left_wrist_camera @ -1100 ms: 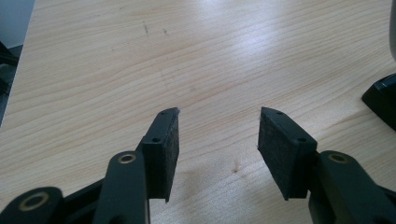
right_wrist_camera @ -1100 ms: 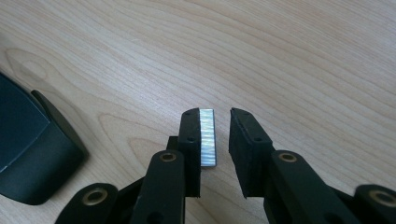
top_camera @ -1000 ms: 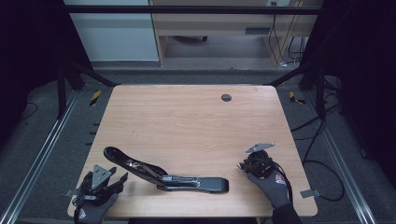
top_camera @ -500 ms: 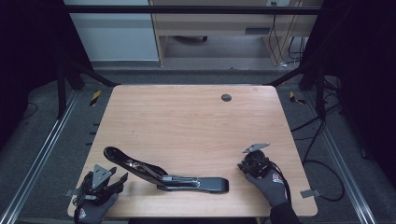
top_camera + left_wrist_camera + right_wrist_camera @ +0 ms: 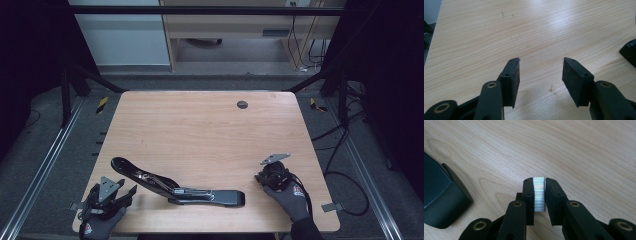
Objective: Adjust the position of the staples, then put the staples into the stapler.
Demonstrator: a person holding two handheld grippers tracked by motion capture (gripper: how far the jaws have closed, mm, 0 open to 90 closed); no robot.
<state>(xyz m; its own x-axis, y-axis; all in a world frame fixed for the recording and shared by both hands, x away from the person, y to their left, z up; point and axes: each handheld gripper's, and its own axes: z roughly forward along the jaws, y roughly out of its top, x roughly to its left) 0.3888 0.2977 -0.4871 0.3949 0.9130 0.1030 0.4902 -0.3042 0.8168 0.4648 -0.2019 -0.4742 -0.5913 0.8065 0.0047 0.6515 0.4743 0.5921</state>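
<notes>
table [image 5: 200,130] – pale matt wood | staple strip [image 5: 539,195] – shiny ribbed metal

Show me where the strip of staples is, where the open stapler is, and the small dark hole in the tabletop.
Strip of staples [image 5: 539,194]: right gripper view, middle of its ribbed silver face between the claw's pads.
Stapler [image 5: 220,196]: high view, middle of its flat black base.
Hole [image 5: 242,104]: high view, its dark centre.
</notes>
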